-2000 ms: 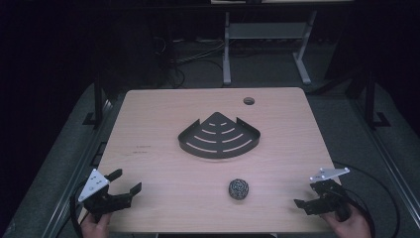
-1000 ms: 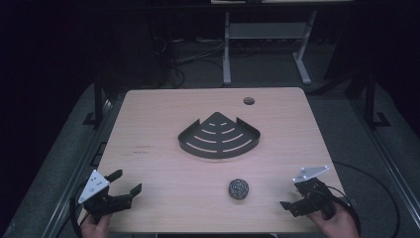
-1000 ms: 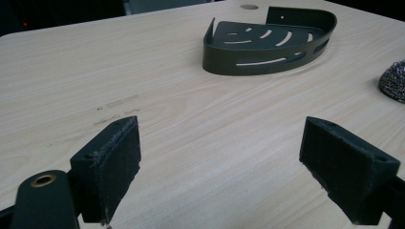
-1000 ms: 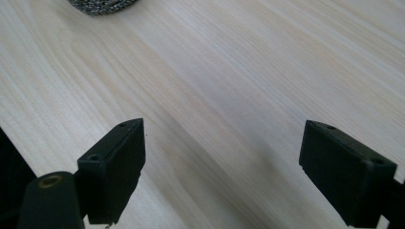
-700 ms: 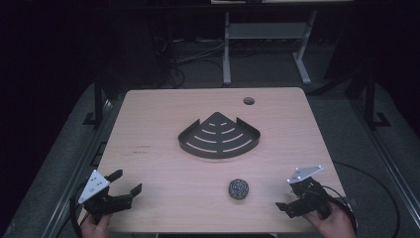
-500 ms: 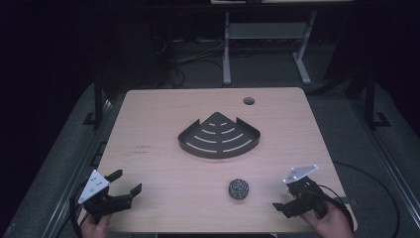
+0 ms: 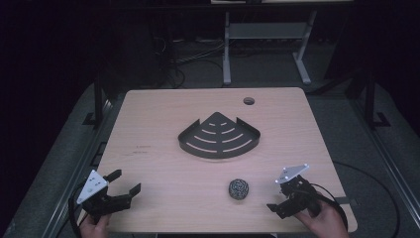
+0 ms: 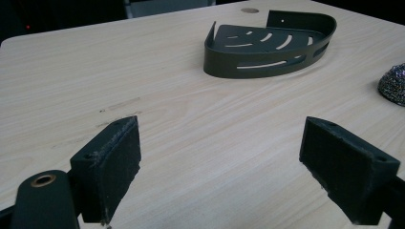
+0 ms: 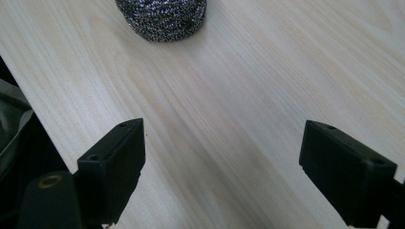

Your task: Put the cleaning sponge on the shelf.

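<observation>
Spanning most of the high view, a light wooden surface (image 7: 163,129) with rounded corners is seen, with a small round hole (image 7: 248,101) cut near its far edge, right of centre. A dark carpeted floor (image 7: 356,129) is seen around the surface, and a pale metal frame with two legs (image 7: 262,34) is seen standing on it beyond the far edge.

Near the middle of the surface a dark metal fan-shaped corner tray with curved slots and a low rim (image 7: 219,136) is laid flat, its curved side turned toward the person. In the left claw view the same tray (image 8: 272,45) is seen far ahead, with a long slot cut in its curved wall.

The left claw (image 7: 126,184) is held by a hand (image 7: 94,229) at the near left corner, a grey three-cornered plate on top; its jaws are spread wide apart with nothing between them, just above bare wood. The right claw (image 7: 284,198) is held by a hand (image 7: 324,223) at the near right edge, and its jaws are likewise spread wide and empty. Black cables are trailed from both.

A small round ball of silvery steel-wool scourer (image 7: 238,188) is seen resting on the surface, nearer the person than the tray and to the left of the right claw, apart from it. In the right claw view the scourer (image 9: 162,16) is seen ahead of the spread jaws, untouched.
</observation>
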Tool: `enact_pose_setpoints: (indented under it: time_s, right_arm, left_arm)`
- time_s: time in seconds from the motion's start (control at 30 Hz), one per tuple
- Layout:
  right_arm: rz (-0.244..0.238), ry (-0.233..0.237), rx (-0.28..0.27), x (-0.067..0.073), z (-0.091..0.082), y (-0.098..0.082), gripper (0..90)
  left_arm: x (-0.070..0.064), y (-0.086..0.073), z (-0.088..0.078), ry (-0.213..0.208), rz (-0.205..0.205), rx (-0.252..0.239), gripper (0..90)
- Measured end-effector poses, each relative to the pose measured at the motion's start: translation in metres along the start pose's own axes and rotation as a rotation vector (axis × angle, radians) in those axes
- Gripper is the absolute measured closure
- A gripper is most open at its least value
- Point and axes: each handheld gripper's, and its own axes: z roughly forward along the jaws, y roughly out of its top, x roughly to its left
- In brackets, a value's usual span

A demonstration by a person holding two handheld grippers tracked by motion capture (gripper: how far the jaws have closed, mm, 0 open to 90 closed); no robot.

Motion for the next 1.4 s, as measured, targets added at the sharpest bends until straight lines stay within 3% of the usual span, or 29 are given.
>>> enact_pose_setpoints:
  time_s: [1.0, 1.4]
  right_arm:
    - [-0.098, 0.046, 0.035, 0.019, 0.012, 0.034, 15.1]
    - [-0.158, 0.067, 0.066, 0.027, 0.026, 0.058, 15.1]
  left_arm:
    - [-0.001, 0.001, 0.000, -0.001, 0.000, -0.003, 13.2]
    - [0.000, 0.001, -0.001, -0.002, -0.003, -0.006, 13.2]
